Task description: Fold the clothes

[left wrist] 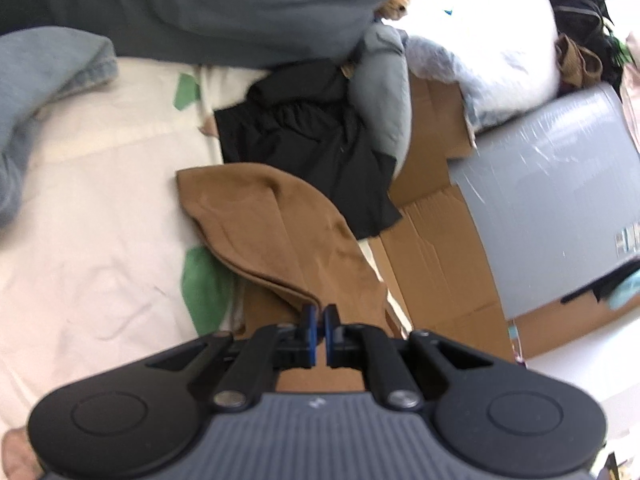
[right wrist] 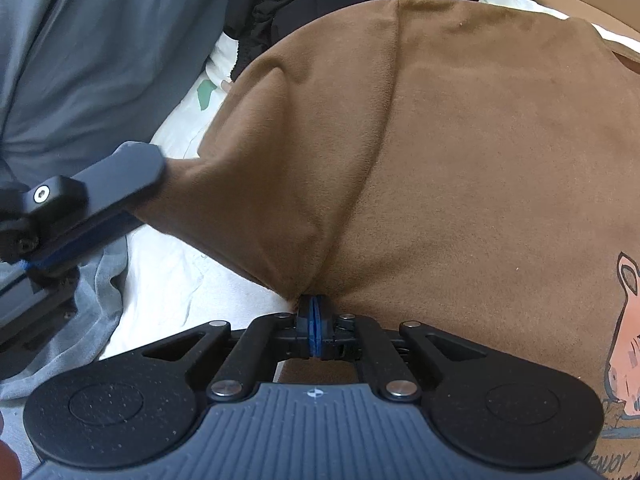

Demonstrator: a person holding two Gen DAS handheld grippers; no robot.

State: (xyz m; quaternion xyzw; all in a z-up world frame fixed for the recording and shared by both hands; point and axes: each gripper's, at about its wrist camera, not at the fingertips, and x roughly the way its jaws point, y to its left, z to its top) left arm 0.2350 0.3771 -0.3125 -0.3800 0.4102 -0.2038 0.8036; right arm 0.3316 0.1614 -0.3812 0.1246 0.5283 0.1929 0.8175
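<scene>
Over bedsheet [left wrist: 100, 200] | both tools pinch brown shirt [right wrist: 460, 140] edge

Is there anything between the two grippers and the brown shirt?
Nothing visible. The right gripper is shut directly on a pinch of the brown shirt, and the left gripper is shut on the shirt's edge too.

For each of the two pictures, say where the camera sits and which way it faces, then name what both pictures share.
Left wrist: sits behind the left tongs, looking forward and down over the brown shirt, black garment and cardboard.
Right wrist: sits behind the right tongs, close over the same shirt; the left tongs show beside it.
Shared: the brown shirt, clamped by both tongs, and the white bedding.
</scene>
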